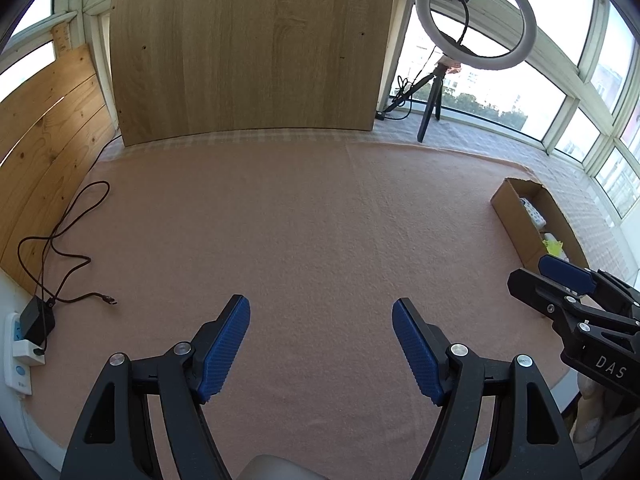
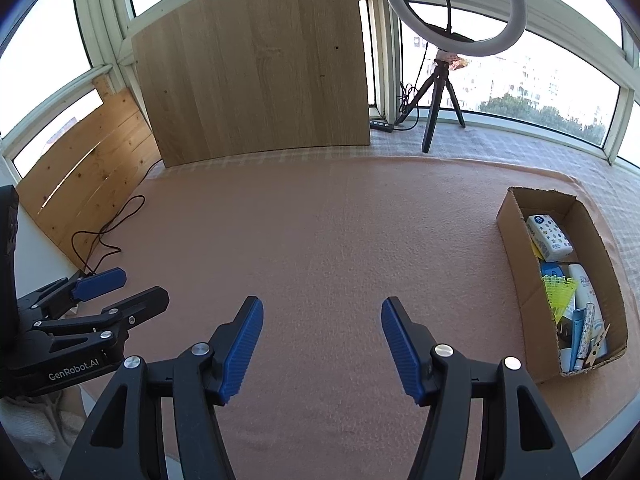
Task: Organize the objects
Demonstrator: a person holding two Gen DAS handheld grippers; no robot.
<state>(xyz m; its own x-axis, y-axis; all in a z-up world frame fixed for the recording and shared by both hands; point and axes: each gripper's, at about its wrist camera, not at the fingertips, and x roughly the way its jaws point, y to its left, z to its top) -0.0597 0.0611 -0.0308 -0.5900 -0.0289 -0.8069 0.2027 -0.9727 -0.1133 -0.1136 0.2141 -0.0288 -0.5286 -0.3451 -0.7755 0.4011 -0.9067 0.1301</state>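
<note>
Pink blanket [image 2: 320, 240], checked cloth [image 2: 520, 148] under it. Brown cardboard box [image 2: 516, 264]: neon-yellow shuttlecock [image 2: 558, 288], white tissue pack [image 2: 549, 237] with blue dots. Gripper pads [image 2: 242, 350] ribbed blue.

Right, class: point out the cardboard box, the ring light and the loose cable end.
cardboard box [image 2: 520, 280], right wrist view, on its near long wall.
ring light [image 2: 516, 28], right wrist view, on the white ring's right side.
cable end [image 1: 109, 300], left wrist view, on the plug tip.

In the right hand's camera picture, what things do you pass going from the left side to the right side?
Left gripper → black cable → wooden board → ring light → cardboard box with small items inside.
</note>
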